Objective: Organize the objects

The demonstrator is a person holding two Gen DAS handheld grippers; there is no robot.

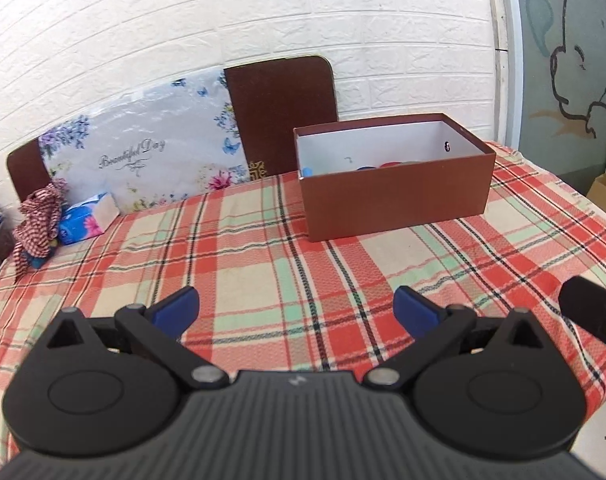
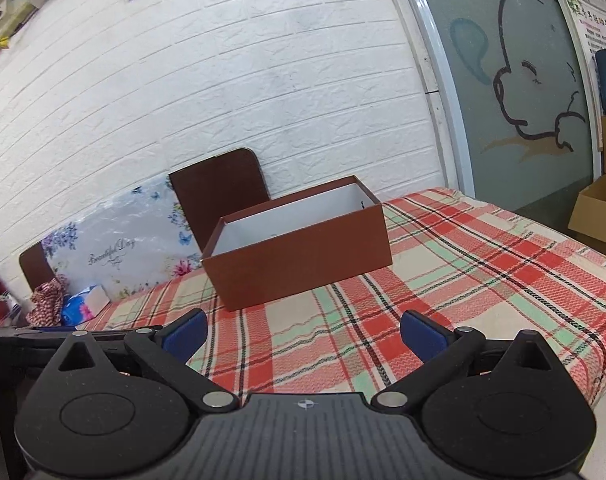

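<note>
Brown box (image 1: 395, 200), lidless, rectangular, white inside, plain matte reddish-brown walls; small dark mark on the inner right wall. Inside, low against the near wall, bits of blue and red items (image 1: 377, 167), mostly hidden, shape unclear. From the right wrist view the box (image 2: 303, 264) looks empty, contents hidden behind the wall. Box sits on a counter under a red-green-cream plaid cloth (image 1: 243, 264), toward the far side, near the white brick wall (image 1: 183, 20). Behind it a brown board (image 1: 281, 116) and a floral panel (image 1: 143, 156) lean on the wall. Far left: tissue pack (image 1: 87, 220), checkered rag (image 1: 41, 224). Left tool (image 1: 297, 312) released, jaws wide, nothing between. Right tool (image 2: 305, 338) likewise released, empty, well short of the box.
</note>
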